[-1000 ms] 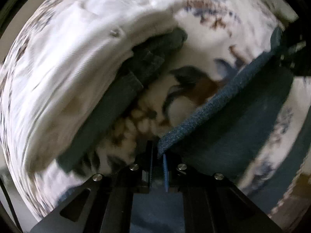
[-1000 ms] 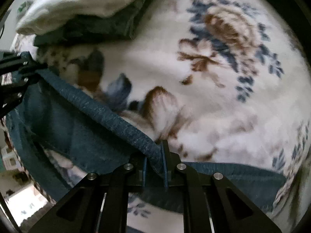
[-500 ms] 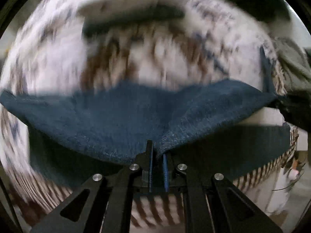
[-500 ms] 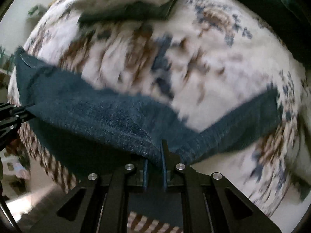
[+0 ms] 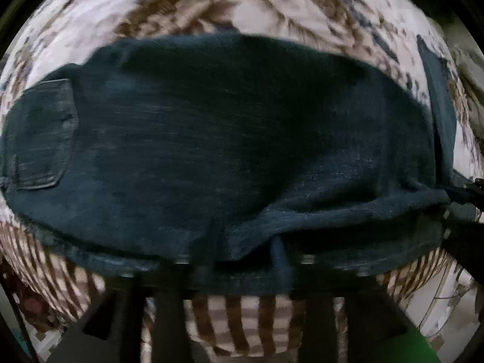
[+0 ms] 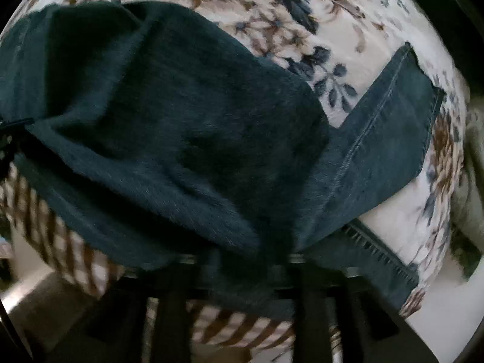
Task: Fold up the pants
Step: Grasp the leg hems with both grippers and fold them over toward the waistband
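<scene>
Over each gripper [image 5: 242, 260] drape dark jeans [image 5: 211, 139], covering the fingertips.

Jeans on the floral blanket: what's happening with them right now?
A person is folding the dark jeans on the floral blanket. The left gripper and right gripper each have denim draped over their fingers, apparently clamped on it. A back pocket faces up on the left. One leg end lies flat on the blanket.
</scene>
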`<act>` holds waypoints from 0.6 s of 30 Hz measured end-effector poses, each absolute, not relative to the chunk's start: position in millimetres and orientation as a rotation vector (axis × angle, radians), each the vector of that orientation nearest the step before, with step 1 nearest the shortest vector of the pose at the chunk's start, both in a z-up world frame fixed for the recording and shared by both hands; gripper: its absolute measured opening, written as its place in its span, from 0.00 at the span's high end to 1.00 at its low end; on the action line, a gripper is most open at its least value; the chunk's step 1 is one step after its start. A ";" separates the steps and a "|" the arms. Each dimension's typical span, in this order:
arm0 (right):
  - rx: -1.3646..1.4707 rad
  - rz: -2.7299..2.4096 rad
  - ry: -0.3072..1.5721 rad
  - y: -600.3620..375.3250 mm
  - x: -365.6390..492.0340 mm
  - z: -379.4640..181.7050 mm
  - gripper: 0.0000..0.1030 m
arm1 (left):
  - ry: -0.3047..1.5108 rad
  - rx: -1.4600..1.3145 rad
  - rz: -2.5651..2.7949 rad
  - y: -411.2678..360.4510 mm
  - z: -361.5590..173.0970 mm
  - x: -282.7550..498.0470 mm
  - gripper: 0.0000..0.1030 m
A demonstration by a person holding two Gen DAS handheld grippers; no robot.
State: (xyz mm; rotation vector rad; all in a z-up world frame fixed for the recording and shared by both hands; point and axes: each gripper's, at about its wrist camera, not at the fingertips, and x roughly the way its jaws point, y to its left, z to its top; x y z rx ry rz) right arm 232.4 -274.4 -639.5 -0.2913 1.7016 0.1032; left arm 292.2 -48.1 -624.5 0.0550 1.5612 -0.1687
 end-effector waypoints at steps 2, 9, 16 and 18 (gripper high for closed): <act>-0.233 0.119 1.707 -268.7 231.7 -628.6 0.09 | 1.508 0.037 -0.135 -42.4 -608.9 286.6 0.23; -0.142 0.022 1.641 -270.9 219.1 -582.8 0.09 | 1.384 0.078 -0.042 -39.4 -562.5 274.8 0.03; -0.092 -0.176 1.575 -316.3 267.4 -564.5 0.09 | 1.309 0.191 0.073 -51.4 -559.6 315.3 0.03; -0.076 -0.233 1.564 -333.8 295.9 -567.0 0.09 | 1.302 0.193 0.099 -61.8 -564.5 331.2 0.03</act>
